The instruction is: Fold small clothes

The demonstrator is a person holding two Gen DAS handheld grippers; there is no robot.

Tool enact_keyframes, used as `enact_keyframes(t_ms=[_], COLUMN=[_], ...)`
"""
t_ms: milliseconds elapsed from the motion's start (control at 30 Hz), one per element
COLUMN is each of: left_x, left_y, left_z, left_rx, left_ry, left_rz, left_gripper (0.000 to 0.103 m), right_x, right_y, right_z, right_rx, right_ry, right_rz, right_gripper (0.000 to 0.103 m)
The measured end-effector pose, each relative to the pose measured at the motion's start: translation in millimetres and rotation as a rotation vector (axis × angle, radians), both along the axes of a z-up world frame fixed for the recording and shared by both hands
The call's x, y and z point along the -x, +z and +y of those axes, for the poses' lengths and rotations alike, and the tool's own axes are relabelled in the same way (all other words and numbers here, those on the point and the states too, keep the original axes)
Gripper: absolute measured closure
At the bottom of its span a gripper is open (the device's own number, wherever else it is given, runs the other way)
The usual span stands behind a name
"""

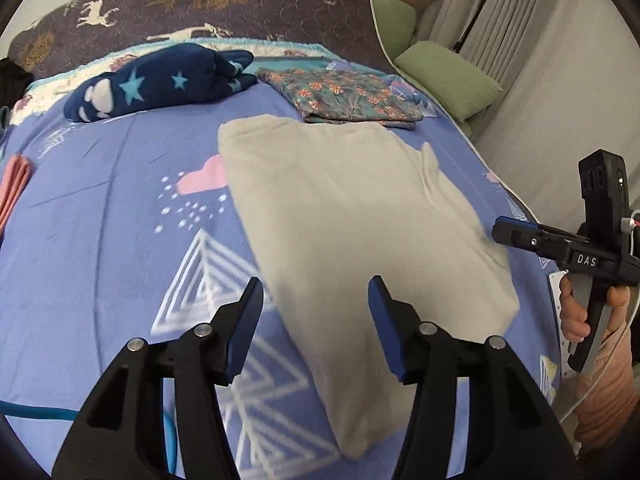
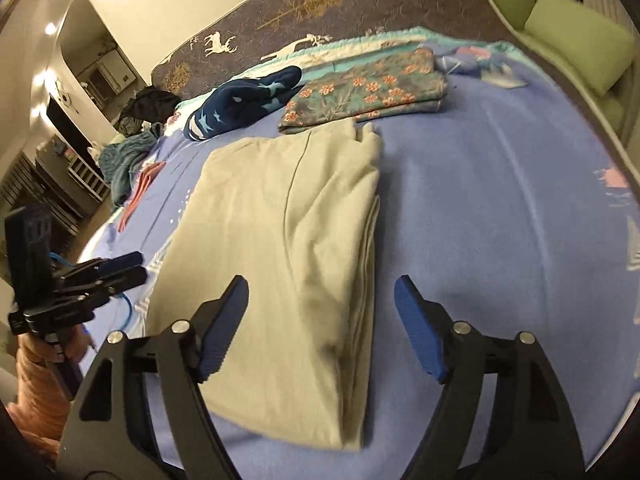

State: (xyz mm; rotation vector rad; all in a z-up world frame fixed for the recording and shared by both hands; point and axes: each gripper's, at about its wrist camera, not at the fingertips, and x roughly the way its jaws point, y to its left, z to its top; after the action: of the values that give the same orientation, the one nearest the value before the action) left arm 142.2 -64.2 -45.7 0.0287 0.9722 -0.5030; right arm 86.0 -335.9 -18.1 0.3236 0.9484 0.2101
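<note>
A cream garment [image 1: 344, 216] lies folded lengthwise on the blue bedsheet [image 1: 120, 200]; it also shows in the right wrist view [image 2: 280, 264]. My left gripper [image 1: 316, 292] is open and empty, hovering over the garment's near left edge. My right gripper [image 2: 320, 292] is open and empty, above the garment's near right edge. The right gripper also shows from the side at the right of the left wrist view [image 1: 500, 232], beside the garment. The left gripper shows at the left of the right wrist view [image 2: 136, 266], looking nearly closed from that side angle.
A folded floral garment [image 1: 344, 96] and a navy star-patterned garment [image 1: 160, 84] lie at the back of the bed. A pink cloth [image 1: 14, 188] lies at the left edge. Green pillows [image 1: 448, 76] sit at the right. A blue cable [image 1: 40, 414] trails near the front.
</note>
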Motion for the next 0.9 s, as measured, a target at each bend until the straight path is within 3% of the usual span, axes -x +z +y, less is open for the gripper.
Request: enact_keyframes(t_ms=[200, 300, 500, 633, 700, 767, 900], left_x=[-23.4, -12.1, 1.4, 0.5, -4.0, -9.4, -12.6], left_y=[-14.8, -14.6, -9.4, 3.4, 6.7, 6.6, -2.0], left_z=[-7.6, -3.9, 13.6, 36.6, 42.1, 36.7, 5.7], left_rx=[-0.066, -0.115, -0.132, 0.051, 0.102, 0.108, -0.006], left_ry=[0.038, 0.023, 0.097, 0.185, 0.22, 0.206, 0.013], left_rz=[0.052, 0.0, -0.164, -0.25, -0.267, -0.25, -0.144], left_gripper=[0.048, 0.048, 0.048, 0.048, 0.048, 0.048, 0.043], right_x=[-26.7, -28.5, -31.5, -31.6, -31.5, -31.7, -37.3], right_y=[-15.2, -20.5, -26.2, -27.3, -26.2, -24.6, -26.9], right_z=[-8.6, -10.1, -9.8, -9.0, -7.2, -5.6, -3.4], right_rx=[-0.005, -0.015, -0.006, -0.01, -0.01, -0.021, -0.025], right_ry=[-0.018, -0.014, -0.011, -0.015, -0.012, 0.005, 0.053], right_rz=[0.041, 0.044, 0.033, 0.028, 0.022, 0.015, 0.032], right_gripper=[0.025, 0.025, 0.025, 0.025, 0.025, 0.025, 0.025])
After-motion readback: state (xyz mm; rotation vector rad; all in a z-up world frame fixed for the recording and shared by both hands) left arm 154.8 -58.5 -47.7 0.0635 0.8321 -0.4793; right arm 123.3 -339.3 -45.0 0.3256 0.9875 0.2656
